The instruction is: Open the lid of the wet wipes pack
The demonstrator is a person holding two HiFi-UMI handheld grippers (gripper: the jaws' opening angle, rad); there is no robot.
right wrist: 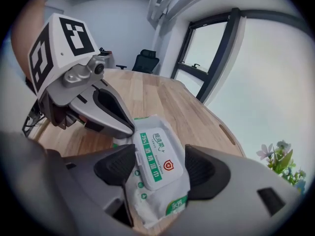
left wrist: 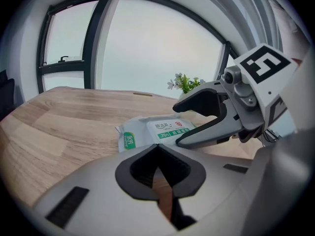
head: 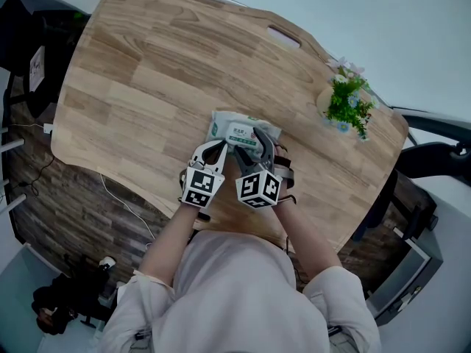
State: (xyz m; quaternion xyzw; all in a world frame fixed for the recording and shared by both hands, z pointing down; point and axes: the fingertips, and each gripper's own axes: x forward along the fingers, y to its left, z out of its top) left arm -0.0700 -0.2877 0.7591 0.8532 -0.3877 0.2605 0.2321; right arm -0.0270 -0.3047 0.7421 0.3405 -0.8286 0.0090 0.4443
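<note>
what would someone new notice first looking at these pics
A white and green wet wipes pack lies flat near the front edge of the wooden table, its lid shut, with the open right hand-held gripper straddling it. The left hand-held gripper, jaws together, sits close beside the pack, and a small potted plant stands at the table's far right edge.

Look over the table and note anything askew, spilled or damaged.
Nothing stands out. The wet wipes pack lies flat on the table with its lid shut. Nothing is spilled, and the plant stands upright.
</note>
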